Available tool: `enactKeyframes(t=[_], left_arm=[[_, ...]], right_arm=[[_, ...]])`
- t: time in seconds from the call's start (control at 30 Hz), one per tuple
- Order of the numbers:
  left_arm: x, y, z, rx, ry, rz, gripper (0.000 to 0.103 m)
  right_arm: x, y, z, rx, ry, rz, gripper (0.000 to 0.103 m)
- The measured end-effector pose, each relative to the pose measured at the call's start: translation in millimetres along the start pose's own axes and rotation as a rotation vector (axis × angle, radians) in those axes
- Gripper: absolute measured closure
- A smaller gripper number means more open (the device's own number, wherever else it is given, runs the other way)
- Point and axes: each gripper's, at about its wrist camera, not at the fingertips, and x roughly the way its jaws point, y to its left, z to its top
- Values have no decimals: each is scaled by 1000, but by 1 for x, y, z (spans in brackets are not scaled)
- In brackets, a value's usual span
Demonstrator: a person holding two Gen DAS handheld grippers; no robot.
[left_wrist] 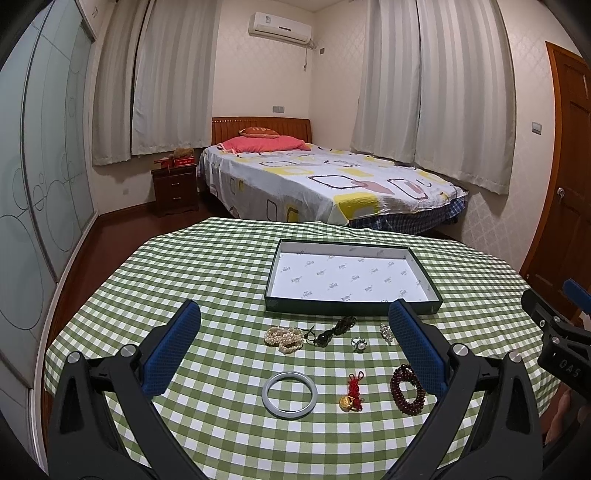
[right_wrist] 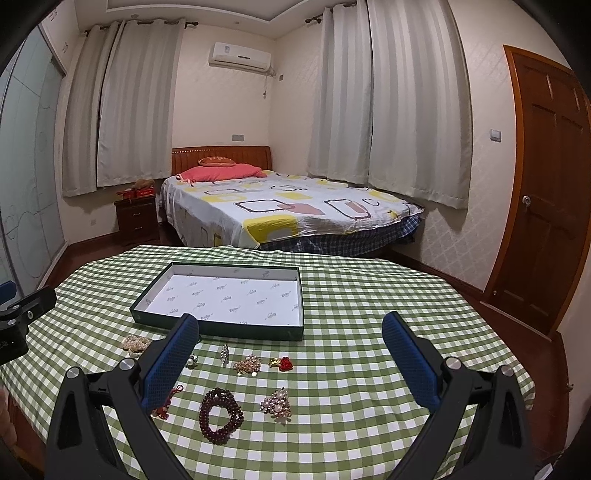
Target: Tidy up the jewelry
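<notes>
Nearest the left wrist camera, the left gripper point(left_wrist: 293, 314) is held with its blue-padded fingers point(left_wrist: 171, 347) spread wide and nothing between them. Below it, on the green checked tablecloth point(left_wrist: 221, 266), a pale bangle point(left_wrist: 290, 394) is seen lying flat, with a red knotted charm with a gold pendant point(left_wrist: 352, 392) just beside it and a dark red bead bracelet point(left_wrist: 406, 384) further right, partly hidden by the right-hand finger. Beyond these, a pearl strand point(left_wrist: 284, 338), a dark cord necklace point(left_wrist: 332, 329), a ring point(left_wrist: 358, 345) and a small crystal piece point(left_wrist: 386, 332) are laid in a row.

The right gripper point(right_wrist: 290, 319) is likewise held wide apart and empty. From the right wrist, a pearl brooch point(right_wrist: 276, 403) is seen beside the bead bracelet, and further off a gold filigree brooch point(right_wrist: 247, 364) and a red rose pin point(right_wrist: 283, 363) are laid.

Behind the jewelry, an open dark green box lid point(left_wrist: 347, 308) is placed on the cloth, lined white and printed with a repeated small logo that cannot be read. No jewelry is held in it.

On the black body at the right edge of the left view, letters resembling "OAS" are made out.

Farther back, a bed point(left_wrist: 325, 181), white curtains point(left_wrist: 432, 85) and a wall air conditioner point(left_wrist: 280, 24) are seen.
</notes>
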Motion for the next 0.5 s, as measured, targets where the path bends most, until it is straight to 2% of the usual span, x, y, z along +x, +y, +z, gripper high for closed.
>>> enactKeyframes(t=[0.33, 0.5], left_arm=[[31, 6, -25, 28, 38, 21, 4], [55, 13, -46, 50, 78, 39, 4]], right_arm=[[21, -7, -30, -1, -16, 41, 5], [40, -10, -53, -14, 14, 54, 5]])
